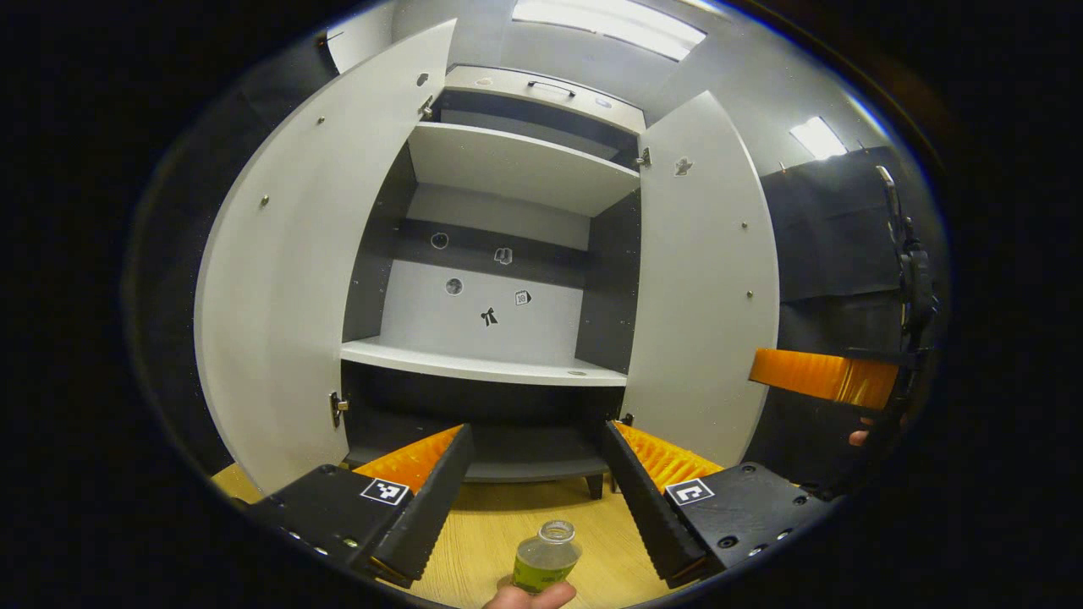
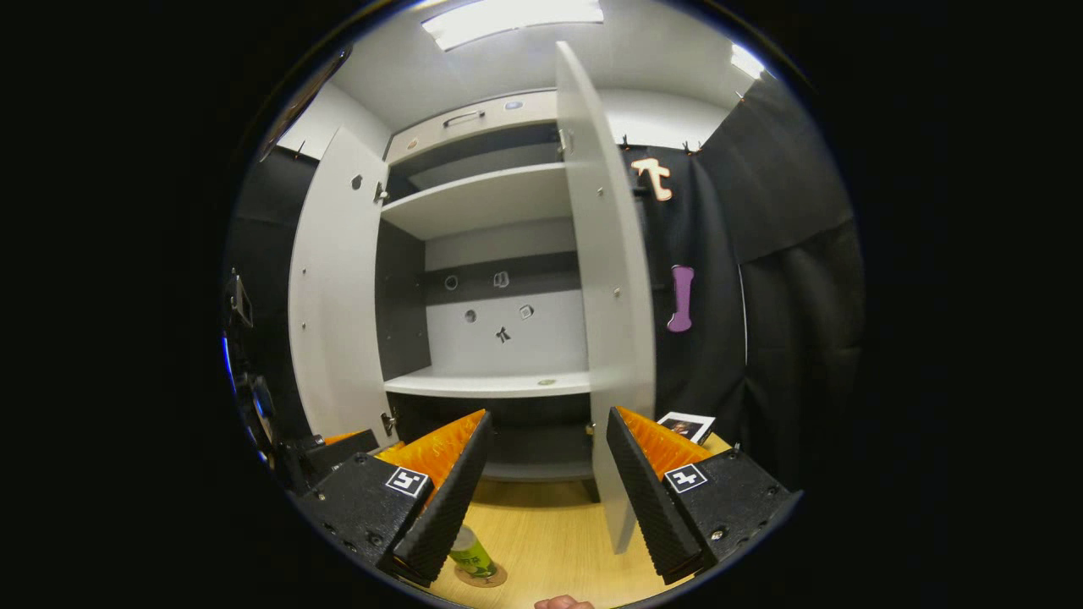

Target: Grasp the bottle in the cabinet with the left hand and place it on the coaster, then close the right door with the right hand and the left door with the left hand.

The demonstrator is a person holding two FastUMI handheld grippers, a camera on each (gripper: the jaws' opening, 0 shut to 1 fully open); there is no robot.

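Bottle [image 2: 470,554]: stands on coaster [image 2: 491,578], so your placing looks done.
Left tool [image 1: 541,499]: fingers apart, empty.
Right tool [image 2: 546,499]: fingers apart, facing right door [image 2: 611,338] for closing.

Green bottle [image 2: 470,553] upright on coaster [image 2: 491,578]; cabinet doors [image 1: 706,279] open.

Wood tabletop [image 1: 499,524], ceiling lights [image 1: 609,25], stickers [image 1: 489,317] on back panel, small card [image 2: 685,425].

wood table [image 2: 558,533]: coaster [image 2: 482,578] under bottle [image 2: 470,553], cabinet [image 2: 508,470].
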